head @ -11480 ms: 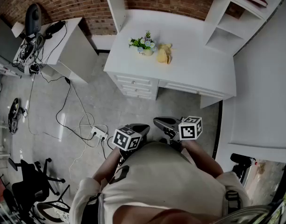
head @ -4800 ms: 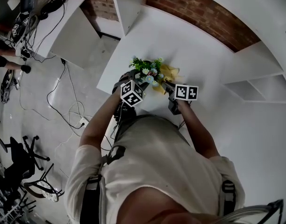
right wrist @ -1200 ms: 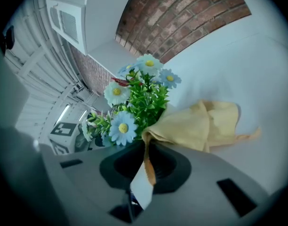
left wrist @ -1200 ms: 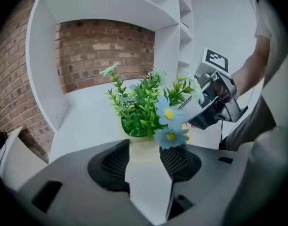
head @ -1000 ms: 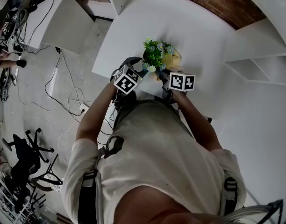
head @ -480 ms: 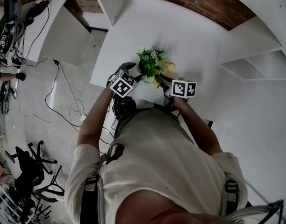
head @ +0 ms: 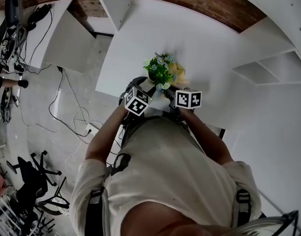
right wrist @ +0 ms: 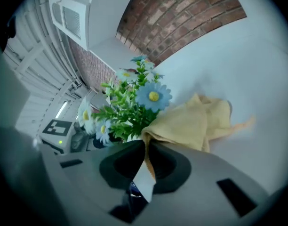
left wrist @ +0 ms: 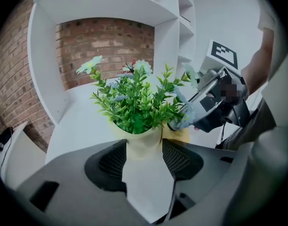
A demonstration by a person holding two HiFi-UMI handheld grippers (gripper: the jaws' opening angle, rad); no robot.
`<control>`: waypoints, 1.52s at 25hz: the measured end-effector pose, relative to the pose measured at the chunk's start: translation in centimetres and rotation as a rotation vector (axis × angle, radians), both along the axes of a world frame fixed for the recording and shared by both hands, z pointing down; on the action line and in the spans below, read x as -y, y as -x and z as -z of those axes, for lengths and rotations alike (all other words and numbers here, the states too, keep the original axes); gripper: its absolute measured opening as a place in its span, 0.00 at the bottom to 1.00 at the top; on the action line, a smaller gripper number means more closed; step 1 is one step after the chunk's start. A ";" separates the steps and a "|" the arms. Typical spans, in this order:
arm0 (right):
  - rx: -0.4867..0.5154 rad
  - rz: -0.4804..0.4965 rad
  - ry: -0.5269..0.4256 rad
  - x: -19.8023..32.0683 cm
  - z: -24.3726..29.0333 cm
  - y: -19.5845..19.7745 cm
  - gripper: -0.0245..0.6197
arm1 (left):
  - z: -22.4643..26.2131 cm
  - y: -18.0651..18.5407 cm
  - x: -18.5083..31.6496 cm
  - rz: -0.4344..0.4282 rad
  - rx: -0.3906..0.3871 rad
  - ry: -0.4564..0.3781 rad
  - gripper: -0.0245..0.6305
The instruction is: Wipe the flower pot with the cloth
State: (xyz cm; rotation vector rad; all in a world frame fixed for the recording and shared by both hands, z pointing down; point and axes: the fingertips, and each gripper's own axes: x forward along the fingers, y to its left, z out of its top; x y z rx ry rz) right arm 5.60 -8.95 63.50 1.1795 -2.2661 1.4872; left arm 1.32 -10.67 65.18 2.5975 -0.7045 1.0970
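Left gripper (left wrist: 144, 150): jaws wide and just been closing, with the 2 pads against the flower pot (left wrist: 144, 136) standing between its tips. Right gripper (right wrist: 147, 155): jaws nearly together, pinching the yellow cloth (right wrist: 191, 124), which trails ahead beside the pot.

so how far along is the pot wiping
Done: the cloth is pinched in the shut jaws of the right gripper. In hand: the flower pot sits between the jaws of the left gripper, which have just been closing on it, with the cloth close beside it. Left: the wiping itself; how much is already wiped can't be told.
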 end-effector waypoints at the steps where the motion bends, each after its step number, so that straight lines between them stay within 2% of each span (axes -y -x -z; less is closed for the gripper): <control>1: 0.002 0.018 0.007 -0.5 -0.1 0.5 0.11 | 0.0 -0.1 -0.3 0.006 0.004 0.002 0.42; 3: 0.003 0.055 0.013 -1.5 0.0 1.8 0.11 | 0.0 -0.2 -1.1 0.003 0.018 -0.008 0.42; 4: -0.001 0.068 0.010 -1.7 0.1 2.1 0.10 | -0.1 -0.3 -1.5 -0.007 0.028 -0.019 0.38; 6: -0.008 0.073 0.003 -1.7 0.1 2.1 0.10 | -0.2 -0.5 -2.2 -0.046 0.037 -0.027 0.37; 9: -0.007 0.051 -0.013 -1.2 0.4 1.0 0.10 | -0.1 -0.3 -2.5 -0.108 0.028 -0.024 0.37; 12: -0.013 -0.001 -0.028 -0.3 0.7 -0.9 0.10 | 0.7 0.9 -0.3 -0.097 0.021 -0.053 0.37; 15: 0.005 -0.051 -0.053 1.0 1.0 -2.0 0.10 | 0.7 0.9 1.2 -0.097 0.001 -0.018 0.37; 19: -0.002 -0.057 -0.053 1.2 1.1 -1.6 0.10 | 0.3 -0.4 0.9 -0.110 -0.006 -0.002 0.37; 23: -0.004 -0.066 -0.040 1.0 0.9 -1.1 0.10 | 0.4 -1.5 -0.2 -0.101 -0.050 0.030 0.40; 26: -0.017 -0.038 -0.031 0.5 0.2 -0.6 0.10 | 0.3 -2.0 -1.7 -0.165 -0.054 0.056 0.37; 28: -0.034 -0.021 -0.025 0.0 -0.1 -0.4 0.10 | 0.3 -1.8 -2.1 -0.203 -0.024 0.020 0.37; 30: -0.037 -0.026 -0.024 -0.2 -0.2 -0.5 0.10 | 0.5 -0.4 -0.8 -0.178 -0.004 -0.029 0.37; 32: -0.027 -0.039 -0.017 -0.2 -0.2 -1.0 0.10 | 1.1 1.3 1.5 -0.121 -0.017 -0.034 0.39; 34: -0.030 -0.045 -0.015 0.0 -0.1 -1.6 0.10 | 1.9 2.3 3.7 -0.107 -0.024 -0.024 0.45; 36: -0.030 -0.052 -0.017 0.3 0.0 -2.0 0.10 | 2.6 2.1 5.1 -0.161 -0.004 -0.034 0.49; 38: -0.029 -0.059 -0.016 0.5 0.0 -2.2 0.10 | 3.0 1.3 5.4 -0.256 0.037 -0.057 0.51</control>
